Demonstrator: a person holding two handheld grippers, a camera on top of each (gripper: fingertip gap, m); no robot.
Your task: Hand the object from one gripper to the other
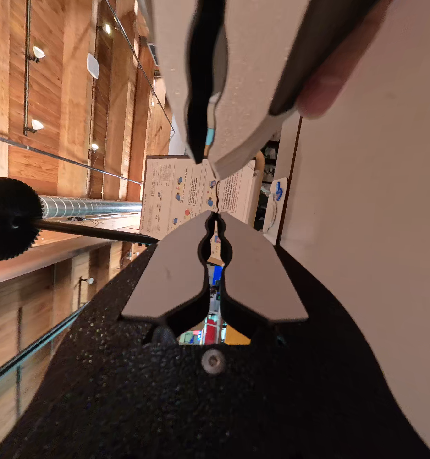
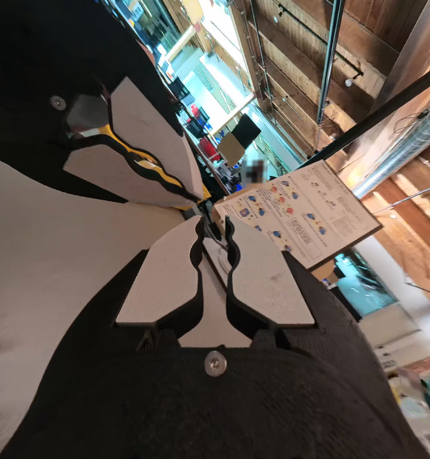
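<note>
**Left jaws pinched on a thin strand, right jaws parted beside them**

In your left wrist view, the white wall (image 1: 370, 223) fills the whole side from 1 to 5 o'clock, and the timber ceiling (image 1: 67, 99) with its spot lamps fills the side from 7 to 11 o'clock. Both views are rolled well off level.

Your left gripper (image 1: 215, 216) rises from 6 o'clock to the centre. Its jaws are clenched, with the grey fingers meeting at their tips and only the wavy hollows between the pads left as gaps. Your right gripper (image 2: 214, 221) has its jaws released: in its own view the two tips stand clearly apart, with the room visible between them. In the left wrist view it comes in from 12 o'clock, tips pointing down at the left tips, near them but not touching. A fingertip (image 1: 333, 74) of your hand rests on its side at 1 o'clock.

A printed sheet (image 1: 184, 193) on a board hangs behind the two sets of tips, just above centre. A black ribbed ball on a rod (image 1: 7, 218) sits at 9 o'clock, with a silver duct (image 1: 89, 206) just beside it.

The task's thing appears to be a thin dark strand (image 1: 217, 196). It rises from between the closed left tips towards the nearer right tip, wavy and very fine. What it is made of cannot be told, nor whether it reaches the right jaws.
</note>
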